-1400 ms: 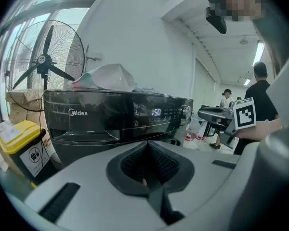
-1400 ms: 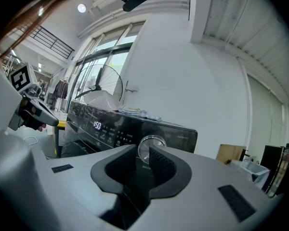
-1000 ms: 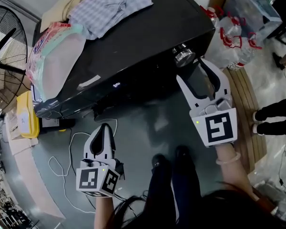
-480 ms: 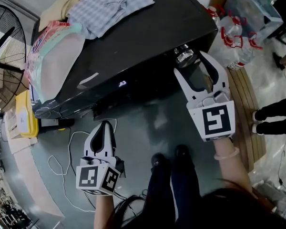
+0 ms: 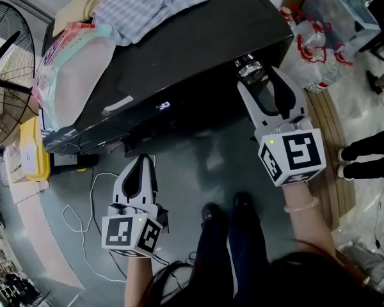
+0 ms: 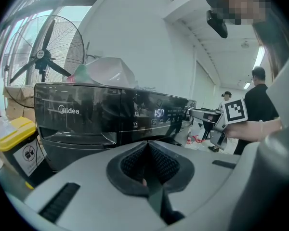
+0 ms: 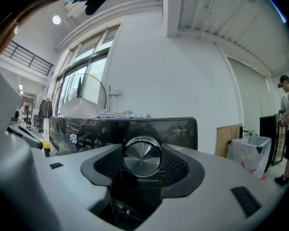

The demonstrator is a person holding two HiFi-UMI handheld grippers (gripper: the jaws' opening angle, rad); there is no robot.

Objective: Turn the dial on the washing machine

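Right tongs point(image 5: 256, 78) pinch the silver dial point(image 7: 142, 157) at the right end of the black washing machine point(image 5: 198, 37) front panel; jaws have just been closing slightly on it. Left tongs point(image 5: 141, 165) pressed together, empty, low, apart from the machine.

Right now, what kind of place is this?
Probably a workshop or test space, not a home laundry: a washing machine stands on bare grey floor, with a big standing fan and packs of bottled water nearby.
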